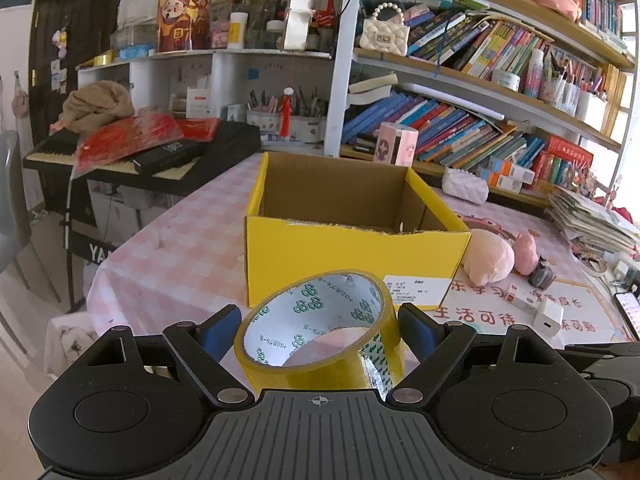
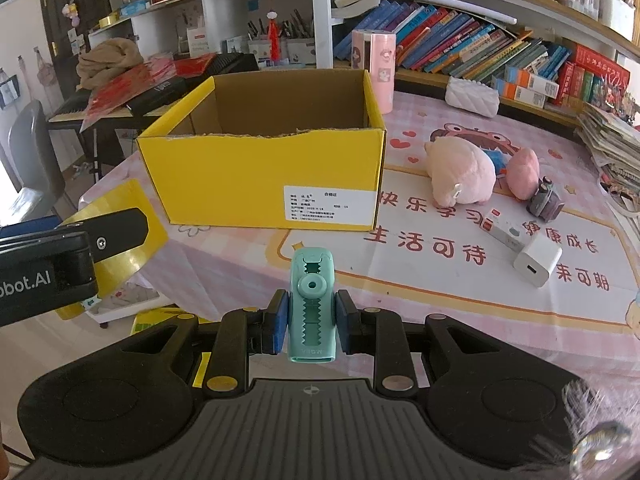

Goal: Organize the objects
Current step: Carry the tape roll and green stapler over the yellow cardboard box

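My left gripper [image 1: 318, 330] is shut on a roll of yellow tape [image 1: 320, 332], held above the table in front of the open yellow cardboard box [image 1: 352, 256]. My right gripper [image 2: 312, 320] is shut on a teal plastic clip-like object [image 2: 312, 304], held upright above the table's near edge, in front of the same box [image 2: 260, 184]. The box interior looks empty where I can see it. The left gripper and the tape roll [image 2: 116, 236] show at the left edge of the right wrist view.
Right of the box lie two pink plush toys [image 2: 460, 176], a small purple object [image 2: 545, 200], a white charger [image 2: 538, 260] and a white stick-like item [image 2: 506, 236]. A paper stack [image 2: 612, 140] sits at the right. Bookshelves stand behind; a keyboard [image 1: 140, 156] stands left.
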Action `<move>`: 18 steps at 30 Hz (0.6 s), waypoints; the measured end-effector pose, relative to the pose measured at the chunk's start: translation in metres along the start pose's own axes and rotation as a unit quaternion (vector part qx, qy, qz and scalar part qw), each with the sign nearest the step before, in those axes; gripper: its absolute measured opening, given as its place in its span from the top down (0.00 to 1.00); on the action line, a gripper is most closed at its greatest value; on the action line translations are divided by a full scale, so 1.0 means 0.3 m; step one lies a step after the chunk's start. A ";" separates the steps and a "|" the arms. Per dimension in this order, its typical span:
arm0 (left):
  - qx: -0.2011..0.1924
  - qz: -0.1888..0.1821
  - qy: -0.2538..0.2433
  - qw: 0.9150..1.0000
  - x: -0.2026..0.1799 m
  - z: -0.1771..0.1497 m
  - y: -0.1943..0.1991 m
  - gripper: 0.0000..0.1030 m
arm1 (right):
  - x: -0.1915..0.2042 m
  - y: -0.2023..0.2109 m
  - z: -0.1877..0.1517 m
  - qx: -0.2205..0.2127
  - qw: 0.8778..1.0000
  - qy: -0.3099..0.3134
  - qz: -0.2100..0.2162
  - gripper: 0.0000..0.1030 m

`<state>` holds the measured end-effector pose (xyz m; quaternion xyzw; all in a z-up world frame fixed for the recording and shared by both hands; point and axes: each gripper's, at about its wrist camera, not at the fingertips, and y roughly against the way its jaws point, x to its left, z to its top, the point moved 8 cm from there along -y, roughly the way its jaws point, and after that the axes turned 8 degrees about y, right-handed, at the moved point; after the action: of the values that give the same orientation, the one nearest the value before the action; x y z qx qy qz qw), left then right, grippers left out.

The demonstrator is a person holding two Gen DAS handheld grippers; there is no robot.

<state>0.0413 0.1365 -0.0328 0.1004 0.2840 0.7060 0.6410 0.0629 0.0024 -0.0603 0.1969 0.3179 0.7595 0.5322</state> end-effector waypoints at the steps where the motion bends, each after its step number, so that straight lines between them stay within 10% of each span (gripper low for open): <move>1: -0.001 -0.001 0.000 1.000 0.000 0.005 0.001 0.16 | 0.001 0.000 0.004 -0.001 1.000 0.000 0.000 0.77; 18: -0.062 -0.021 -0.012 0.998 -0.041 0.238 -0.085 0.16 | -0.027 -0.014 0.246 -0.083 0.996 0.033 -0.002 0.77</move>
<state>0.1011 0.1445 0.0148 0.0631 0.2346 0.7075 0.6636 0.1157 0.0159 -0.0096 0.1265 0.2715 0.7881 0.5378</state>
